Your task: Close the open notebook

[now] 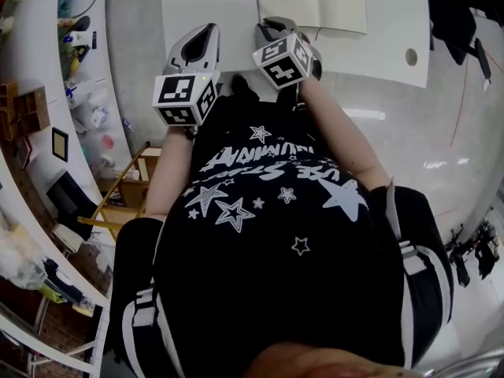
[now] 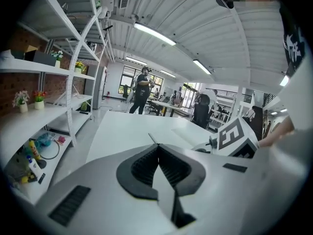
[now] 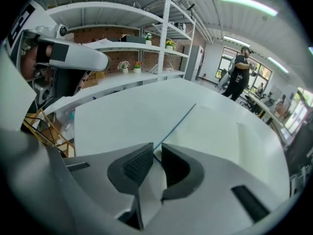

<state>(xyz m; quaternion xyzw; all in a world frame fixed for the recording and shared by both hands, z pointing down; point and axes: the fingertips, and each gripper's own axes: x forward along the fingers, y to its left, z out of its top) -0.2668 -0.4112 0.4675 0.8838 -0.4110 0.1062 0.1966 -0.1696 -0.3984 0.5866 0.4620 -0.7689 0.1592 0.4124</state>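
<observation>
The open notebook (image 1: 315,2) lies flat on the white table (image 1: 205,6), its pale pages up. My right gripper (image 1: 269,30) is at the notebook's near left corner. In the right gripper view the thin dark edge of the left cover (image 3: 176,124) runs straight into the narrow slit between the jaws, which are closed on that corner. The right gripper (image 3: 155,152) points steeply down. My left gripper (image 1: 206,34) hovers over bare table to the left of the notebook. It holds nothing, and its ribbed pads (image 2: 146,165) meet at the tips of the left gripper (image 2: 157,146).
White shelves (image 1: 79,53) with small clutter run along the left side, with a wooden frame (image 1: 126,195) below them. A round hole (image 1: 411,56) sits in the table's right part. A black chair (image 1: 465,22) stands beyond the table's right end. A person (image 2: 142,89) stands far back.
</observation>
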